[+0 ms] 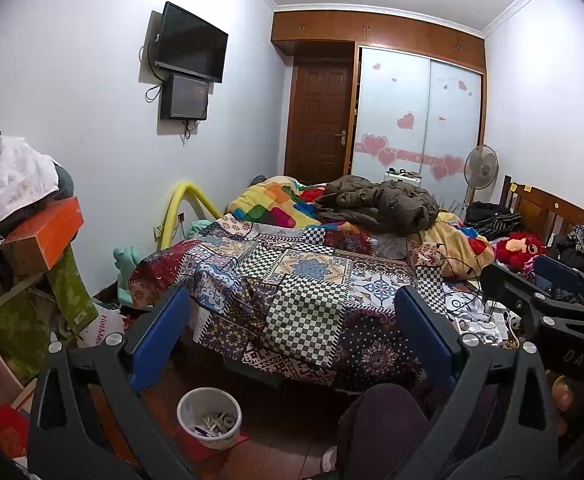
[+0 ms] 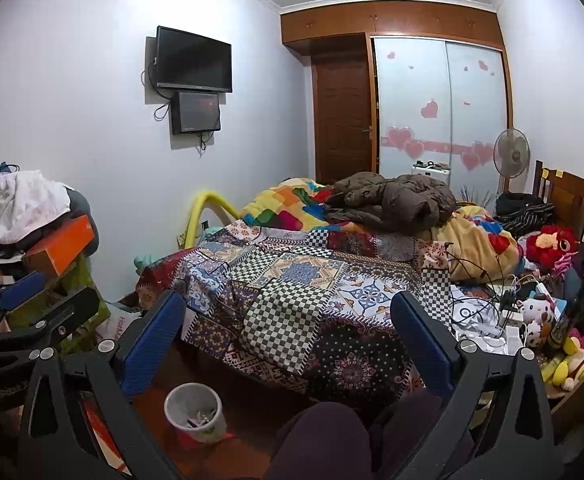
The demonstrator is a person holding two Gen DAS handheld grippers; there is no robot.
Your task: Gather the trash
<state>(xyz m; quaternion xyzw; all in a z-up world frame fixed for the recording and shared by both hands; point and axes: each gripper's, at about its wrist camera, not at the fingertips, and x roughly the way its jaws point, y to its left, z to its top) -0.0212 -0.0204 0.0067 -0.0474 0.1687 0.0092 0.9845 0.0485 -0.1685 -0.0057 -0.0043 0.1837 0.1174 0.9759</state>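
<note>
On the floor near the bed's (image 1: 292, 280) foot stands a white trash bin (image 1: 209, 416), upright, with scraps at its bottom. Above it the left gripper (image 1: 292, 340) hangs with fingers wide apart, empty. Further right, the right gripper (image 2: 288, 340) is likewise spread, empty.

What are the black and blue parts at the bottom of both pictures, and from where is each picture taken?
They are hand-held grippers, one in each of a person's hands, each carrying a camera that looks forward between its two blue fingers. One picture comes from the left gripper, the other from the right gripper. Both are open and hold nothing. Ahead is a bed with a patterned cover, a brown jacket and cables. On the floor stands a white bin with some trash inside.
</note>
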